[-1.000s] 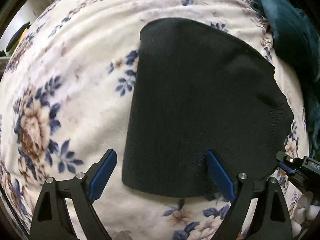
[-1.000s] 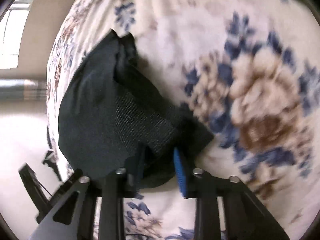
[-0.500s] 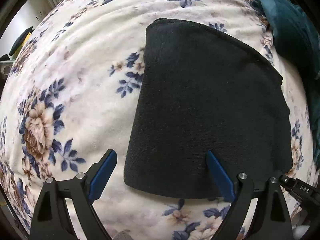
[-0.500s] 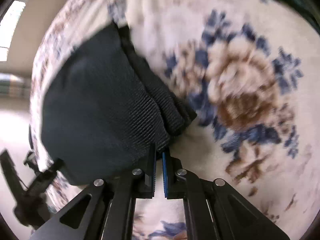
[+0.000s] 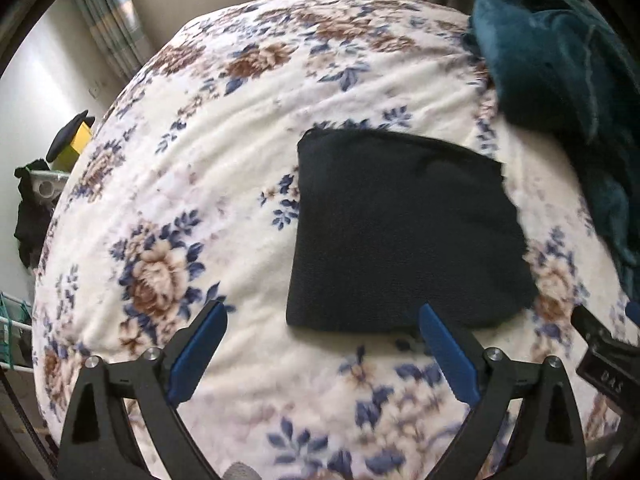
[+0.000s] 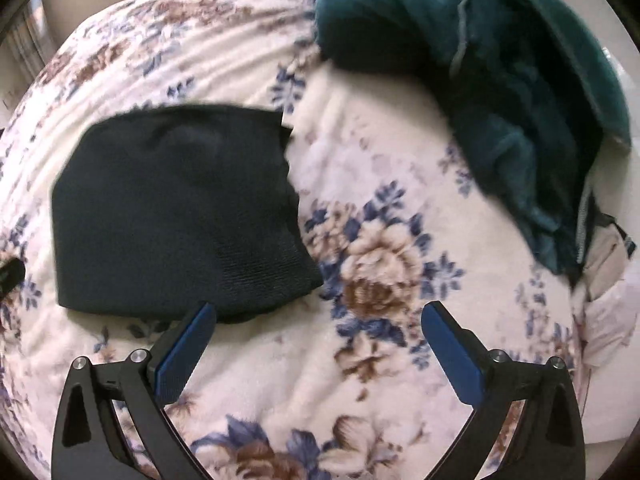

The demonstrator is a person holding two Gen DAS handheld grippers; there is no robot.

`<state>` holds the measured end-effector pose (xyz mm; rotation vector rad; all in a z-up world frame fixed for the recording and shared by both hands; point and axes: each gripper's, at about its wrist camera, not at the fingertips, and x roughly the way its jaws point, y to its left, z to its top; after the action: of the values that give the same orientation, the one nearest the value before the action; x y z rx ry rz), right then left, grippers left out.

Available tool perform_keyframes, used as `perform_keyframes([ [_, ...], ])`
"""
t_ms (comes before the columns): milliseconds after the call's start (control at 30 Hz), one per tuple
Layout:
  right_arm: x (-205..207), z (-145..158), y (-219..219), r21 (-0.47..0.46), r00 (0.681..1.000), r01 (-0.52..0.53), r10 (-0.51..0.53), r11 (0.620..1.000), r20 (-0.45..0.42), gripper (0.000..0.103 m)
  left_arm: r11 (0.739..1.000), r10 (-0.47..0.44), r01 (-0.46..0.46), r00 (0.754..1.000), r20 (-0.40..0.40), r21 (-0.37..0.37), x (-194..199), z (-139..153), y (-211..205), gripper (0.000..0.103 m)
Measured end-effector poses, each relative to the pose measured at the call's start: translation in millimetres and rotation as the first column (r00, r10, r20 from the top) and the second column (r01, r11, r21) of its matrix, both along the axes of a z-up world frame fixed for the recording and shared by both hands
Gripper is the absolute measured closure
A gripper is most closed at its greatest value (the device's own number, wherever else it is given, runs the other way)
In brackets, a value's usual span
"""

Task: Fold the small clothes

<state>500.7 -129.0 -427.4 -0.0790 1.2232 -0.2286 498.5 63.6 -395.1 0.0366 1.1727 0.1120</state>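
A folded black knit garment [image 5: 404, 232] lies flat on the floral blanket [image 5: 224, 160]; it also shows in the right wrist view [image 6: 176, 208]. My left gripper [image 5: 322, 340] is open and empty, raised just in front of the garment's near edge. My right gripper [image 6: 320, 340] is open and empty, with its left finger [image 6: 182, 356] near the garment's near right corner. The right gripper's body [image 5: 604, 364] shows at the lower right of the left wrist view.
A rumpled teal blanket [image 6: 500, 80] is heaped at the back right, also in the left wrist view [image 5: 568, 92]. A yellow box [image 5: 76, 144] and dark clothes [image 5: 30, 216] sit beyond the bed's left edge. Curtains and a wall stand behind.
My right gripper has opened, let go of the garment's corner and drawn back. The garment now lies flat. My left gripper has lifted and pulled back a little.
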Motion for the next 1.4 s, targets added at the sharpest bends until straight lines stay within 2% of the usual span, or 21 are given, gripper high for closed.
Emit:
perform_keyframes([
  [100,-20,37,-3,0.011,0.999,0.012,-0.013,1.0,0.032,0.0,0.999,-0.02,0.019,1.0,0.02,0.026,-23,41,-12,0.005],
  [200,-47,88,-1,0.021,0.997,0.008,-0.009,1.0,0.078,0.0,0.999,-0.018,0.017,0.998,0.056,0.027,-49,83,-17,0.005],
  [433,-139,215,-3,0.003,0.98,-0.014,0.013,1.0,0.201,0.0,1.0,-0.013,0.013,0.99,0.142,0.0,-130,186,-29,0.005],
  [733,-250,351,-17,0.013,0.95,-0.039,0.033,0.999,0.31,0.0,0.999,-0.002,0.01,0.972,0.234,-0.033,-224,295,-46,0.005],
  [833,-279,385,-19,0.017,0.937,-0.062,0.053,0.998,0.346,0.0,0.999,-0.018,0.025,0.964,0.264,-0.024,-248,320,-55,0.005],
  [1033,-329,439,-21,0.024,0.911,-0.094,0.076,0.995,0.405,0.0,1.0,-0.014,0.021,0.951,0.307,-0.018,-281,347,-63,0.005],
  [1400,-373,473,-36,0.041,0.892,-0.116,0.086,0.992,0.444,0.0,1.0,0.005,-0.002,0.929,0.37,-0.01,-308,369,-68,0.005],
])
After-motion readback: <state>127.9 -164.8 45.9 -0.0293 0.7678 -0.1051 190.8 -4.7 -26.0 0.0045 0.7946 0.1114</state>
